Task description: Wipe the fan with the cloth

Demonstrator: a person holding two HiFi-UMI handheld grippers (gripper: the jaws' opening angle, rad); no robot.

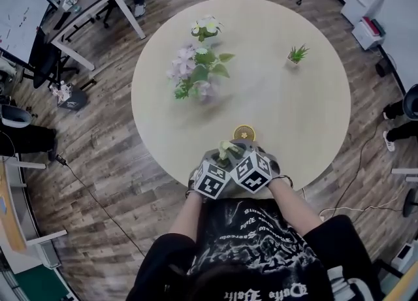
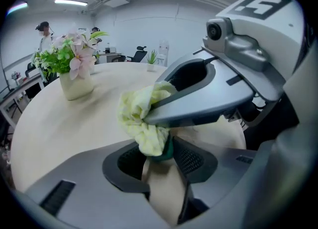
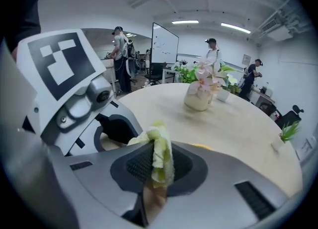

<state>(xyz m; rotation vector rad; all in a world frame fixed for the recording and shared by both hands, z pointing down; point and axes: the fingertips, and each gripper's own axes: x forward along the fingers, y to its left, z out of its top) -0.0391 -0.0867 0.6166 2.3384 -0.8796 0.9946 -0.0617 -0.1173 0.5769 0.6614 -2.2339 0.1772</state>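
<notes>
"Left gripper view first: what has the left gripper [image 2: 161, 154] got?"

"Its jaws stand half apart, pressed on a dark green piece [image 2: 167, 149] that I take for the stem of the fan [image 1: 243, 132]. The right gripper [image 3: 158, 166] is clenched on the yellow-green cloth [image 3: 160, 148], and that wad lies right on top of the green piece."

"So how should the wipe go?"

"Hold the left dead steady and let only the right travel. Use short, light strokes with the cloth leading, so bare jaw never scrapes the fan. Press too hard and I judge the stem could twist out of the grip."

"Where is the fan's face?"

"Only the head view shows it: a round yellow disc just beyond both grippers, near the close edge of the table [image 1: 294, 110]. The right gripper view gives a yellow sliver past its jaw, and in the left gripper view the cloth hides it. The flower vase [image 2: 75, 85] and small potted plant [image 1: 297, 53] stand well apart."
</notes>
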